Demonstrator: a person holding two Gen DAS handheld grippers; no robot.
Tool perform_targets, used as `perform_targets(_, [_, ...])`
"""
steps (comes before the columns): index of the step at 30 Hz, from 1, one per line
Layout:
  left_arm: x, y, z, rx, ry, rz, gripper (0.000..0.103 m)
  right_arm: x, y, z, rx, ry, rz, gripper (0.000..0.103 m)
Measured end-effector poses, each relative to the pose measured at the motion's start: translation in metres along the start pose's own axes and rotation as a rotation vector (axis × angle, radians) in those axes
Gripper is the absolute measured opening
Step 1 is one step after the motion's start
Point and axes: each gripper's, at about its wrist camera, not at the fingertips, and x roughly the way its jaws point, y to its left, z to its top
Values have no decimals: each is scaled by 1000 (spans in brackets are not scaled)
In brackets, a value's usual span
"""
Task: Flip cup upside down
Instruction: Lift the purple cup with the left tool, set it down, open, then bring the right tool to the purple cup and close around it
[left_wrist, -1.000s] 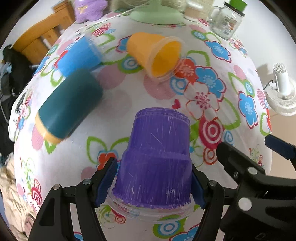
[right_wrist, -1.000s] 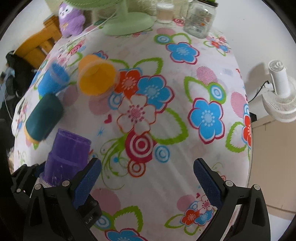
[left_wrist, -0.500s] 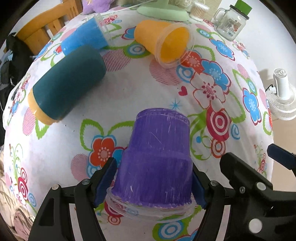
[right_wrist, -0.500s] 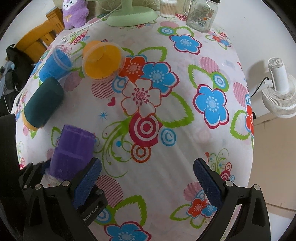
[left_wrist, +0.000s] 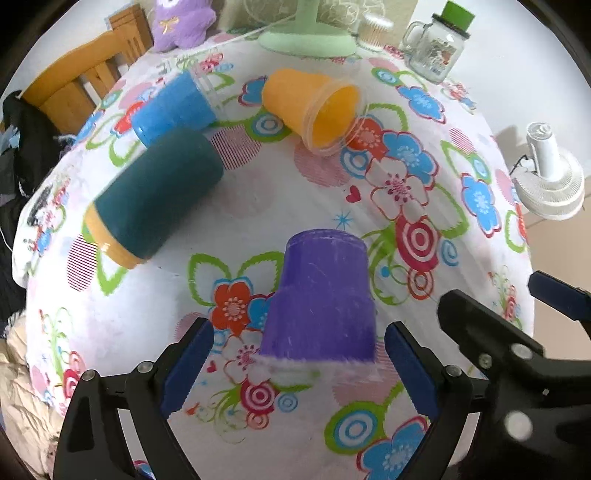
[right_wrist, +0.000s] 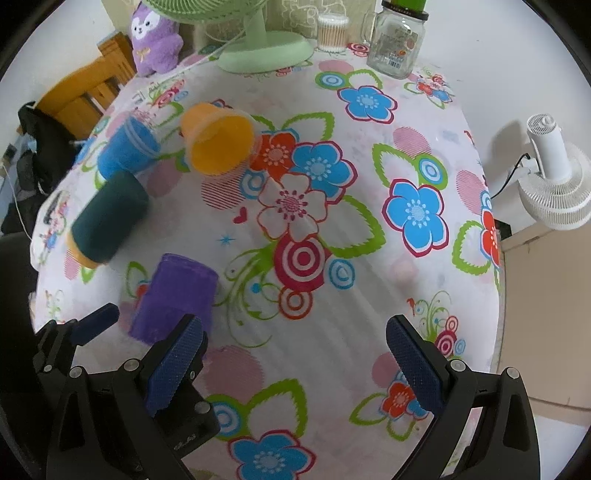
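Left wrist view: the purple ribbed plastic cup (left_wrist: 321, 295) stands mouth-down, its clear rim on the flower-patterned surface (left_wrist: 406, 192), base up. The left tool (left_wrist: 299, 369) has its blue pads spread apart on either side of the cup, touching neither wall as far as I can tell. So this cup looks flipped and released. In the right wrist view the right tool (right_wrist: 295, 365) hangs wide apart over bare cloth, holding nothing. The orange plastic cup (left_wrist: 314, 103), blue plastic cup (left_wrist: 173, 107) and dark teal cup with an orange rim (left_wrist: 155, 195) lie on their sides; those are probably left to turn.
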Motion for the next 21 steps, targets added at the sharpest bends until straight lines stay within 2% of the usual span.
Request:
perform_targets(5, [-21,9,-5,57,2,-9,97,-9,8,-5,40,-3,24,101])
perform_targets(12, [-43,32,4,128,-5,-1,97,-17,26,-3,104,-13,76,101])
perform_targets(21, [-32,68,15,161,45,-10,97,-2,55,15,165,31,94,101])
